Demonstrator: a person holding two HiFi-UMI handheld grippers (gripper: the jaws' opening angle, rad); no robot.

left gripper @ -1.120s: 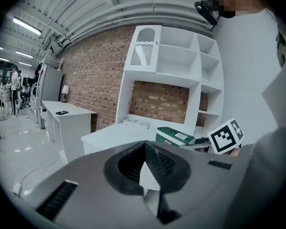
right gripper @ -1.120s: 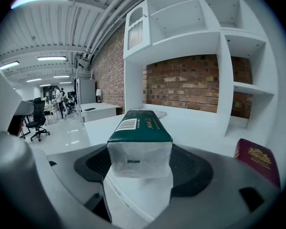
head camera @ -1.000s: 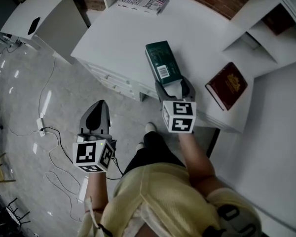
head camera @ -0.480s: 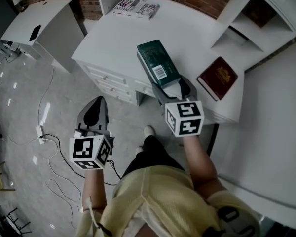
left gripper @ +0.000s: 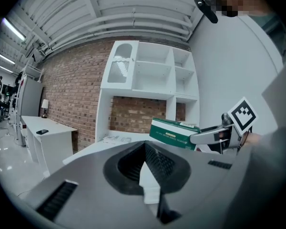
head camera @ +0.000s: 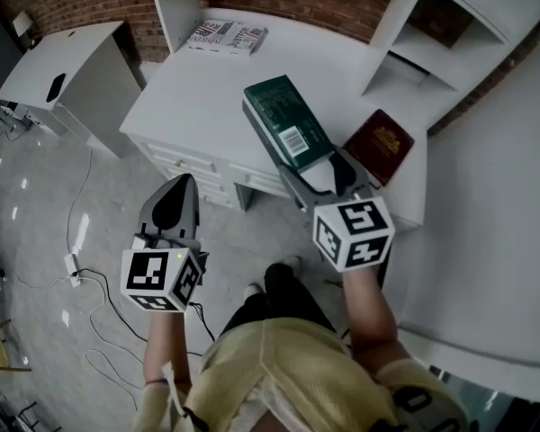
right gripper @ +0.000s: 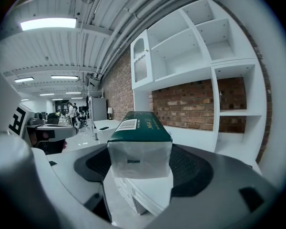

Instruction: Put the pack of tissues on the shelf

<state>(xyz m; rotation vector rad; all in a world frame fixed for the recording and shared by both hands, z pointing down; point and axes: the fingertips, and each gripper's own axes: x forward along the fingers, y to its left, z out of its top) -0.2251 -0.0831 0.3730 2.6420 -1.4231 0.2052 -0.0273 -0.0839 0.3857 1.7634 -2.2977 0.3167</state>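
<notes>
The pack of tissues (head camera: pixel 283 120), a dark green box with a barcode label, hangs over the white desk (head camera: pixel 198 88), and my right gripper (head camera: pixel 319 162) is shut on its near end. In the right gripper view the pack (right gripper: pixel 140 128) sticks out straight ahead between the jaws, with the white shelf unit (right gripper: pixel 190 56) behind it. That shelf unit (head camera: pixel 414 43) stands at the desk's far right. My left gripper (head camera: pixel 175 201) is shut and empty over the floor in front of the desk. The left gripper view shows the pack (left gripper: pixel 174 132) to the right.
A dark red book (head camera: pixel 378 144) lies on the desk's right end, just beside the pack. A magazine (head camera: pixel 220 36) lies at the desk's back. A low white cabinet (head camera: pixel 63 61) stands to the left, and cables (head camera: pixel 81 268) trail over the floor.
My right gripper has raised the pack off the desk and turned it a little leftward; it looks larger now. The shelf has come further into view. My left gripper has hardly moved.
</notes>
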